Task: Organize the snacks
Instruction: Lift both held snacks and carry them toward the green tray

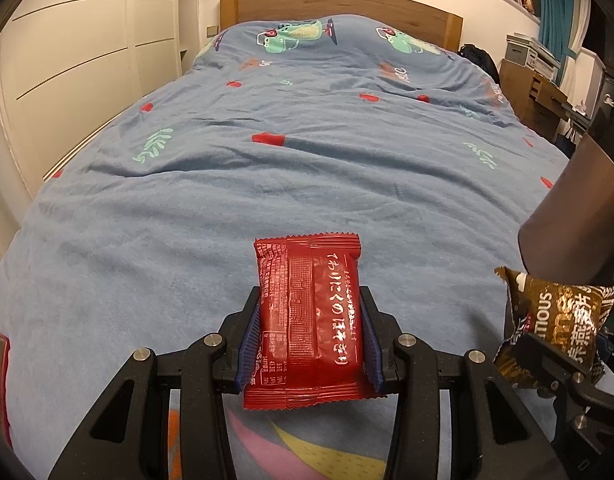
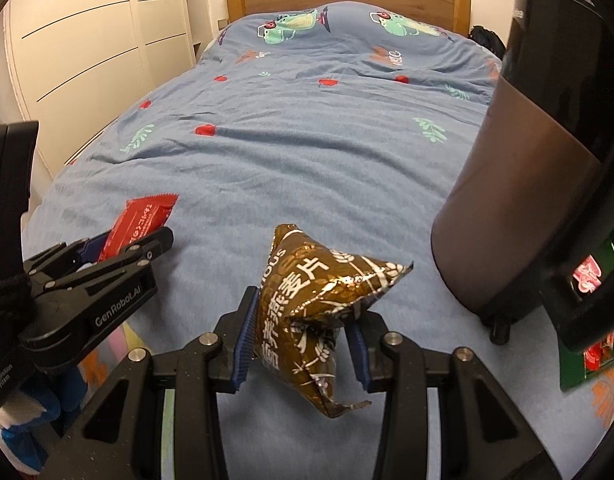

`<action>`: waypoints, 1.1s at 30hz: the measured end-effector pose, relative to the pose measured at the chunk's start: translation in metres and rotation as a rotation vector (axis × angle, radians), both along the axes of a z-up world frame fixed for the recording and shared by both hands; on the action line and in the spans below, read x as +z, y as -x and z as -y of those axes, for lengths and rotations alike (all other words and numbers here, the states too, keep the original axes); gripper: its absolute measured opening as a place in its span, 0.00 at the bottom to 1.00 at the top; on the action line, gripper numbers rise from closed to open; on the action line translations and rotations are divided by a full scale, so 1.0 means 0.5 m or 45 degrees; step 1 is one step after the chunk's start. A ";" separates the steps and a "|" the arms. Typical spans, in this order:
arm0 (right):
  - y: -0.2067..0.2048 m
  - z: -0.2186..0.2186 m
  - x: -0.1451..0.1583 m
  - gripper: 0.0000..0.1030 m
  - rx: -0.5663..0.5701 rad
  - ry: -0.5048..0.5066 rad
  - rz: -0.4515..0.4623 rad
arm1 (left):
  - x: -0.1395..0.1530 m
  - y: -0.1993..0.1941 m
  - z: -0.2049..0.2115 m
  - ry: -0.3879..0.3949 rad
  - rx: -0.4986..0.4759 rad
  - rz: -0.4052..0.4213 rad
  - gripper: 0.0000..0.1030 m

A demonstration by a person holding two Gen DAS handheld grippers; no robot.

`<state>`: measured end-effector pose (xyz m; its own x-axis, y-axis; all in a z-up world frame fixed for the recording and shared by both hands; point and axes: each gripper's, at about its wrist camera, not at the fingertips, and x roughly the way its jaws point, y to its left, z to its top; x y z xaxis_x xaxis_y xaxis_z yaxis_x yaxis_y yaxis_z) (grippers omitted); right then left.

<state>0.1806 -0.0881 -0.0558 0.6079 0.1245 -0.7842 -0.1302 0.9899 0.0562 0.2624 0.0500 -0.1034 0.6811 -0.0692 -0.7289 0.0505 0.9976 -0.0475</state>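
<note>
1. The left gripper (image 1: 311, 300), black hard plastic with ribbed blue pads, is clamped on a flat red snack packet (image 1: 309, 320). The packet is a glossy rectangle with crimped, zigzag-cut ends and white print, held up above the bed.
2. The right gripper (image 2: 303, 300), of the same build, is closed narrowly on a brown snack pouch (image 2: 319, 304). The pouch is crinkled shiny foil, puffed into a pillow-like triangle, with white lettering and leaf marks. It too is held clear of the bed.
3. Beneath both lies a soft, wrinkled blue bedspread (image 1: 307, 184) printed with red apples, green leaves and cartoon frogs.
4. A smooth, dark, rounded bin (image 2: 519, 184) stands on the bedspread just right of the pouch.
5. A plain wooden headboard (image 1: 339, 4) closes the far end.
</note>
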 end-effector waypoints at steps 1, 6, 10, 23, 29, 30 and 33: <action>0.004 0.000 0.001 0.13 0.001 0.002 -0.003 | 0.003 0.004 0.002 -0.002 -0.003 0.003 0.38; 0.028 0.012 0.003 0.13 0.005 0.009 -0.020 | 0.017 0.020 0.007 -0.006 0.000 0.004 0.38; 0.047 0.027 0.012 0.13 0.005 0.011 -0.031 | 0.031 0.035 0.021 -0.027 -0.006 0.016 0.38; 0.125 0.077 0.053 0.13 0.017 0.019 -0.049 | 0.074 0.120 0.079 -0.054 -0.074 -0.005 0.38; 0.169 0.095 0.065 0.13 0.024 0.022 -0.062 | 0.091 0.166 0.096 -0.065 -0.095 -0.035 0.38; 0.176 0.097 0.068 0.13 0.025 0.021 -0.062 | 0.094 0.176 0.099 -0.069 -0.096 -0.040 0.38; 0.202 0.104 0.075 0.13 0.023 0.013 -0.062 | 0.107 0.203 0.106 -0.077 -0.101 -0.051 0.38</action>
<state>0.0798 -0.1402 -0.0181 0.5669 0.1271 -0.8139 -0.1457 0.9879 0.0528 0.1610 -0.0029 -0.0498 0.6456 -0.0768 -0.7598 0.1290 0.9916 0.0093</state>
